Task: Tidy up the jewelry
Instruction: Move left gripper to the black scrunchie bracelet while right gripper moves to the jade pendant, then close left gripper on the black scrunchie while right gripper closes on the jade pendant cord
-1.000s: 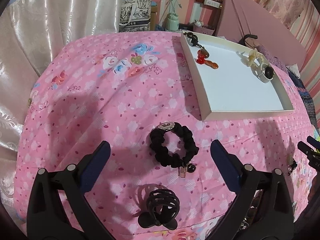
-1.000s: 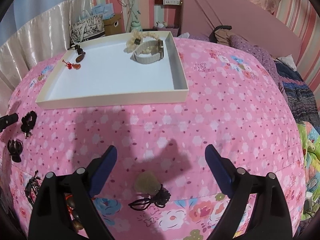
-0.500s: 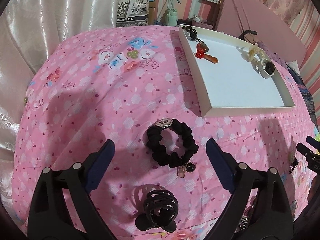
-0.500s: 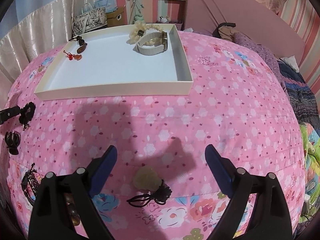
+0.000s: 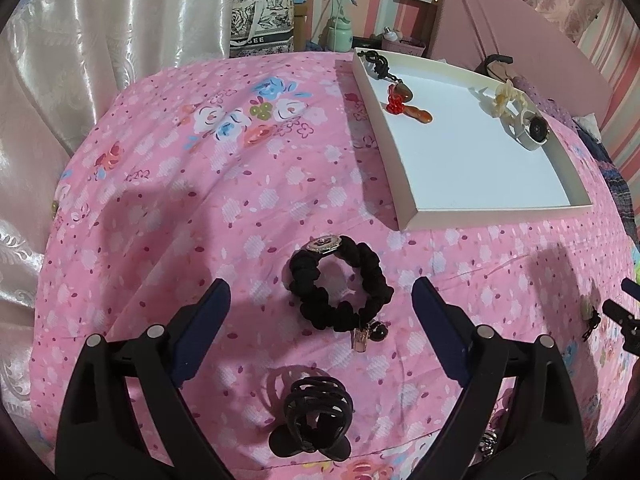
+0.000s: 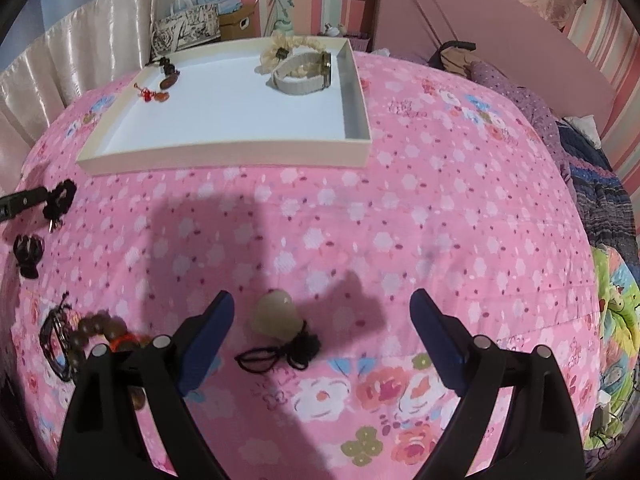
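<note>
My left gripper (image 5: 322,292) is open, its jaws on either side of a black scrunchie with charms (image 5: 340,282) on the pink bedspread. A black claw clip (image 5: 314,416) lies just below it. My right gripper (image 6: 322,304) is open over a pale jade pendant on a black cord (image 6: 276,316). The white tray (image 5: 404,204) holds a red-brown pendant (image 5: 404,104), a cream scrunchie (image 5: 506,98) and a white watch (image 5: 530,130). The tray also shows in the right wrist view (image 6: 224,160).
A wooden bead bracelet (image 6: 100,332) and a dark cord bracelet (image 6: 54,340) lie left of my right gripper. Curtains (image 5: 100,60) hang at the left. A pink headboard (image 6: 480,28) and folded clothes (image 6: 592,184) stand at the right.
Both grippers moved forward and down. The scrunchie now sits between the left jaws, and the jade pendant sits nearer the right gripper's left finger.
</note>
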Available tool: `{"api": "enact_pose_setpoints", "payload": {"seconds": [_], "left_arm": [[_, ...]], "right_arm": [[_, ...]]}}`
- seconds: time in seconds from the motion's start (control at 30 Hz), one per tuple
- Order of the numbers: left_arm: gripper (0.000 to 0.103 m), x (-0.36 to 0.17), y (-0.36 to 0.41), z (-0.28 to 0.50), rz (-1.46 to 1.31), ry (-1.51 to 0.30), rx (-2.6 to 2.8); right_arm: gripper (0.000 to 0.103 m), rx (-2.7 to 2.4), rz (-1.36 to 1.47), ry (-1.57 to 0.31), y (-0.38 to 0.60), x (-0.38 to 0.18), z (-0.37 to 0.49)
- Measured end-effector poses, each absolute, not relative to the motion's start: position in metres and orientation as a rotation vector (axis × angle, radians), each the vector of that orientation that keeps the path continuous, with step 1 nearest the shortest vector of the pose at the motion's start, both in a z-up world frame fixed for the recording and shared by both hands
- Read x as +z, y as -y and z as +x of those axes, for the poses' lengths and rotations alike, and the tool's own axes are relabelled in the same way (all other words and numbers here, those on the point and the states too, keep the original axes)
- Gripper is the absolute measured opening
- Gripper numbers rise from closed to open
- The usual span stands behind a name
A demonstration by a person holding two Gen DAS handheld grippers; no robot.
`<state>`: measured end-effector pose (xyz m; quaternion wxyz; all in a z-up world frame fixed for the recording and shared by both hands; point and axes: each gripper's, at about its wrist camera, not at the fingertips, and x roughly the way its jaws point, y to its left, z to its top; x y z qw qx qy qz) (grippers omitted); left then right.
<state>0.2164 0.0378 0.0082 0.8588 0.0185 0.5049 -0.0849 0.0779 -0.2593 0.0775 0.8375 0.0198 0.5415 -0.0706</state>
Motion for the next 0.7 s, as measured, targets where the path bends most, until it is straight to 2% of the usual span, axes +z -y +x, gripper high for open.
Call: {"api": "enact_pose_setpoints", "payload": {"seconds": [0.1, 0.23, 0.3, 0.37, 0.43, 0.5, 0.57, 0.6, 0.67, 0.7], "left_arm": [[0.080, 0.008, -0.037, 0.219, 0.031, -1.074, -0.190], [0.073, 0.003, -0.034, 0.225, 0.029, -1.102, -0.197], [0.072, 0.000, -0.032, 0.228, 0.039, -1.111, -0.197], [0.070, -0.003, -0.031, 0.232, 0.040, -1.125, -0.196], [0.061, -0.007, -0.029, 0.236, 0.040, -1.145, -0.201], [0.056, -0.012, -0.028, 0.238, 0.042, -1.163, -0.202], [0.056, -0.015, -0.028, 0.237, 0.038, -1.171, -0.205], [0.055, -0.016, -0.029, 0.237, 0.037, -1.173, -0.208], [0.049, -0.016, -0.029, 0.237, 0.034, -1.174, -0.212], [0.041, -0.016, -0.029, 0.237, 0.031, -1.176, -0.216]], "right_arm": [[0.088, -0.140, 0.020, -1.170, 0.259, 0.075, 0.074], [0.069, -0.105, 0.028, -1.223, 0.258, 0.070, 0.071], [0.068, -0.097, 0.024, -1.241, 0.257, 0.066, 0.072], [0.057, -0.093, 0.026, -1.264, 0.256, 0.061, 0.072], [0.051, -0.077, 0.037, -1.285, 0.256, 0.055, 0.073], [0.048, -0.074, 0.039, -1.293, 0.256, 0.051, 0.075], [0.038, -0.060, 0.056, -1.298, 0.256, 0.048, 0.077], [0.036, -0.052, 0.065, -1.298, 0.257, 0.048, 0.077], [0.028, -0.037, 0.058, -1.296, 0.254, 0.047, 0.077], [0.028, -0.036, 0.053, -1.296, 0.253, 0.047, 0.077]]}}
